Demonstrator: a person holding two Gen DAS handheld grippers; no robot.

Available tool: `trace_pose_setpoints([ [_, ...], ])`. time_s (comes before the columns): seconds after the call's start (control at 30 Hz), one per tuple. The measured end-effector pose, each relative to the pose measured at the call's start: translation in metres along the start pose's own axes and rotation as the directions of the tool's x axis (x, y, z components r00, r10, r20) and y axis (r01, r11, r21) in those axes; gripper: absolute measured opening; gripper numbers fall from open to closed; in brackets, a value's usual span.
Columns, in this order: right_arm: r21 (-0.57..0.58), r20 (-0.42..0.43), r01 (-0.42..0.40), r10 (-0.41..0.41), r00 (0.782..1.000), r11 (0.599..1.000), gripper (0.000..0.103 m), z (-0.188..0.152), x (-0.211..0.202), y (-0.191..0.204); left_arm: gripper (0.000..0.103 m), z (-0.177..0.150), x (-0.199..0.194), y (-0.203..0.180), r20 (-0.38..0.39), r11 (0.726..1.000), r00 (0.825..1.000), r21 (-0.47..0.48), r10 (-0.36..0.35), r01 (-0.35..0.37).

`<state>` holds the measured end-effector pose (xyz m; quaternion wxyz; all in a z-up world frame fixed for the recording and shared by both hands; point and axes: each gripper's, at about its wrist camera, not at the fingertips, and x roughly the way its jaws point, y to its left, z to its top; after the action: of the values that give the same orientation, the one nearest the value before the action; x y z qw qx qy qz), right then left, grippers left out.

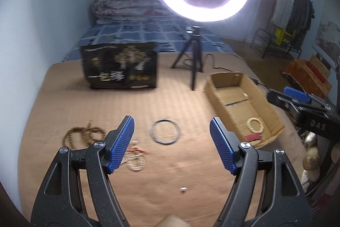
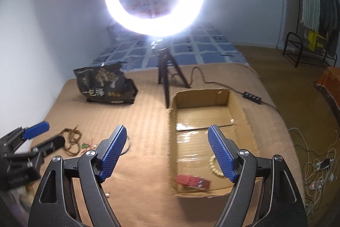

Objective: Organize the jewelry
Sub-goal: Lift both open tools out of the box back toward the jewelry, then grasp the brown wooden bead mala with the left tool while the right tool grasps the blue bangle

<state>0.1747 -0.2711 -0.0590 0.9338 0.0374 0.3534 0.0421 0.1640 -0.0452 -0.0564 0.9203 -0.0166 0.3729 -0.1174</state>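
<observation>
My left gripper (image 1: 172, 142) is open and empty above the tan blanket, over a thin metal ring bangle (image 1: 165, 131). A brown bead necklace (image 1: 82, 135) lies at the left, a pale bead bracelet with red cord (image 1: 136, 160) beside my left finger, and a tiny silver piece (image 1: 183, 189) sits nearer. My right gripper (image 2: 167, 154) is open and empty over the near left wall of the cardboard box (image 2: 233, 99). The box holds a cream bead bracelet (image 2: 214, 167) and a red item (image 2: 192, 182). The box (image 1: 263, 99) and cream bracelet (image 1: 255, 124) also show in the left wrist view.
A black printed bag (image 1: 120, 66) stands at the back left. A ring light on a tripod (image 1: 194, 61) stands behind the box, its cable and switch (image 2: 251, 97) trailing right. The blanket's right edge drops to the floor with tangled cables (image 2: 318, 167).
</observation>
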Motion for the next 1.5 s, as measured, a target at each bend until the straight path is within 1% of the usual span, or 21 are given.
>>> trace_pose_setpoints([
  [0.23, -0.069, -0.040, -0.062, 0.059, 0.997, 0.996, 0.079, -0.011, 0.015, 0.040, 0.076, -0.002, -0.005, 0.082, -0.006, 0.991, 0.996, -0.099, 0.087, -0.088],
  [0.33, -0.084, -0.061, -0.084, 0.079, 0.995, 0.993, 0.079, -0.016, 0.022, 0.052, 0.076, -0.006, -0.007, 0.120, -0.013, 0.980, 0.991, -0.150, 0.131, -0.131],
  [0.47, -0.108, -0.097, -0.100, 0.090, 0.991, 0.989, 0.079, -0.022, 0.036, 0.068, 0.076, -0.014, -0.005, 0.160, -0.034, 0.963, 0.985, -0.209, 0.169, -0.173],
  [0.6, -0.114, -0.141, -0.100, 0.084, 0.986, 0.988, 0.079, -0.028, 0.056, 0.075, 0.076, -0.023, 0.004, 0.191, -0.075, 0.945, 0.980, -0.260, 0.184, -0.197],
  [0.73, -0.116, -0.183, -0.090, 0.067, 0.981, 0.989, 0.079, -0.035, 0.076, 0.080, 0.076, -0.035, 0.017, 0.211, -0.121, 0.933, 0.976, -0.294, 0.180, -0.208],
  [0.9, -0.113, -0.227, -0.092, 0.064, 0.972, 0.989, 0.079, -0.041, 0.095, 0.083, 0.076, -0.049, 0.041, 0.229, -0.181, 0.919, 0.972, -0.338, 0.148, -0.203],
  [1.07, -0.100, -0.271, -0.085, 0.055, 0.961, 0.991, 0.079, -0.045, 0.115, 0.082, 0.076, -0.059, 0.060, 0.241, -0.223, 0.907, 0.968, -0.373, 0.118, -0.196],
  [1.23, -0.078, -0.308, -0.081, 0.054, 0.950, 0.994, 0.079, -0.048, 0.134, 0.081, 0.076, -0.063, 0.077, 0.245, -0.243, 0.905, 0.966, -0.385, 0.092, -0.183],
  [1.37, -0.066, -0.338, -0.095, 0.067, 0.939, 0.993, 0.079, -0.050, 0.149, 0.084, 0.076, -0.064, 0.089, 0.252, -0.253, 0.900, 0.965, -0.401, 0.073, -0.173],
  [1.5, -0.101, -0.343, -0.101, 0.060, 0.937, 0.990, 0.079, -0.052, 0.156, 0.092, 0.076, -0.068, 0.105, 0.269, -0.267, 0.860, 0.964, -0.489, 0.012, -0.146],
])
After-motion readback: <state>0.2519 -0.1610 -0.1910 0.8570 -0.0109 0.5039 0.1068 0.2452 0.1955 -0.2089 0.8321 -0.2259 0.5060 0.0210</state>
